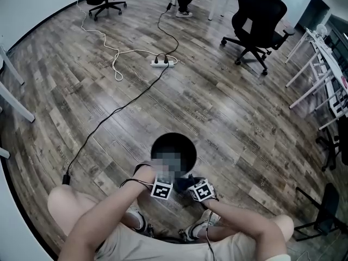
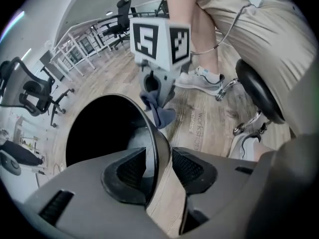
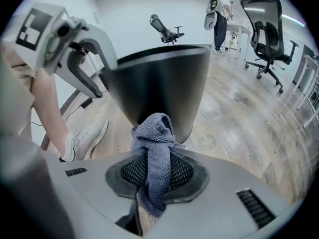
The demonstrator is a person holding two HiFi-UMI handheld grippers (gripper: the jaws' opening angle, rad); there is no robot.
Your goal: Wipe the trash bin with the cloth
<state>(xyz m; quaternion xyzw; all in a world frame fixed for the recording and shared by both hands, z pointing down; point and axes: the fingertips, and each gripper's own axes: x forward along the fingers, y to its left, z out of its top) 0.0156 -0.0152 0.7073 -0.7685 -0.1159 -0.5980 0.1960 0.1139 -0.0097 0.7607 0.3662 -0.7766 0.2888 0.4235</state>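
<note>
The black trash bin (image 1: pixel 156 145) stands on the wood floor between the person's knees. My left gripper (image 2: pixel 158 162) straddles the bin's rim (image 2: pixel 152 133), one pad inside and one outside, with a gap showing on the outer side. It is open. In the right gripper view, my right gripper (image 3: pixel 155 172) is shut on a blue-grey cloth (image 3: pixel 157 146), which bunches up above the jaws just off the bin's outer wall (image 3: pixel 164 88). The left gripper view shows the right gripper (image 2: pixel 157 91) with the cloth (image 2: pixel 160 115) hanging beside the bin's rim. In the head view both grippers (image 1: pixel 163 179) (image 1: pixel 190 184) sit at the bin's near edge.
The person sits on a black stool (image 2: pixel 256 91), shoes (image 2: pixel 202 78) on either side of the bin. A power strip (image 1: pixel 163 62) with trailing cables lies further out on the floor. Office chairs (image 1: pixel 258 23) and white desk legs (image 1: pixel 312 64) stand at the far right.
</note>
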